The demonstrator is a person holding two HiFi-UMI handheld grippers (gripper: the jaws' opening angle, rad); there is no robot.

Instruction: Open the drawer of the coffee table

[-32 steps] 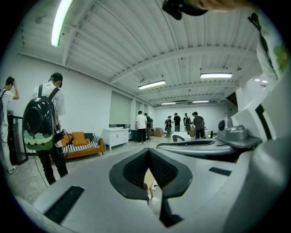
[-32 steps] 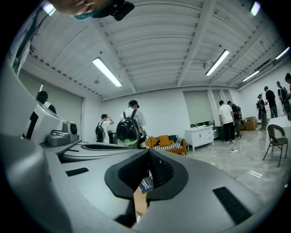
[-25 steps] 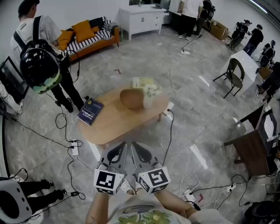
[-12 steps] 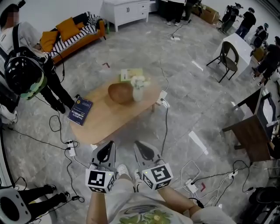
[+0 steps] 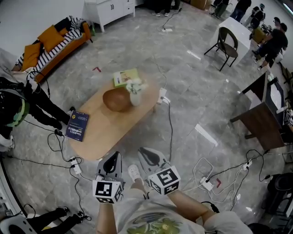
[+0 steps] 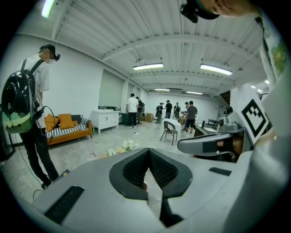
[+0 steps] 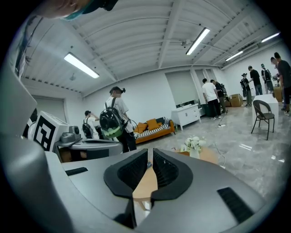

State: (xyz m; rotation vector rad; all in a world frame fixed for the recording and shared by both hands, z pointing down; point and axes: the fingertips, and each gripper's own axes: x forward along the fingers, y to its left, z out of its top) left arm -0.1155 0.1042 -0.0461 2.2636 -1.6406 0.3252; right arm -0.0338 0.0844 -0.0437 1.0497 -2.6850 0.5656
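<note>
The oval wooden coffee table [image 5: 106, 129] stands on the grey floor ahead of me. It carries a brown bowl [image 5: 116, 99], a white vase of flowers [image 5: 135, 93], a green book [image 5: 125, 77] and a blue book [image 5: 76, 125]. No drawer front shows in any view. My left gripper [image 5: 114, 156] and right gripper [image 5: 143, 151] hang side by side over the floor, short of the table's near end, both shut and empty. In the left gripper view the left gripper [image 6: 148, 153] points toward the flowers [image 6: 130, 144]. In the right gripper view the table [image 7: 208, 155] lies beyond the right gripper [image 7: 150, 157].
Cables and power strips [image 5: 75, 165] [image 5: 206, 183] trail over the floor around the table. A person with a helmet backpack [image 5: 13, 112] stands at the left. An orange sofa [image 5: 51, 42], a white cabinet [image 5: 109, 7], a chair [image 5: 225, 42] and a dark desk [image 5: 260, 119] ring the room.
Both shut grippers have come down. Their tips overlapped the table's near end before and now stand over bare floor. The table has shifted left and up in the head view.
</note>
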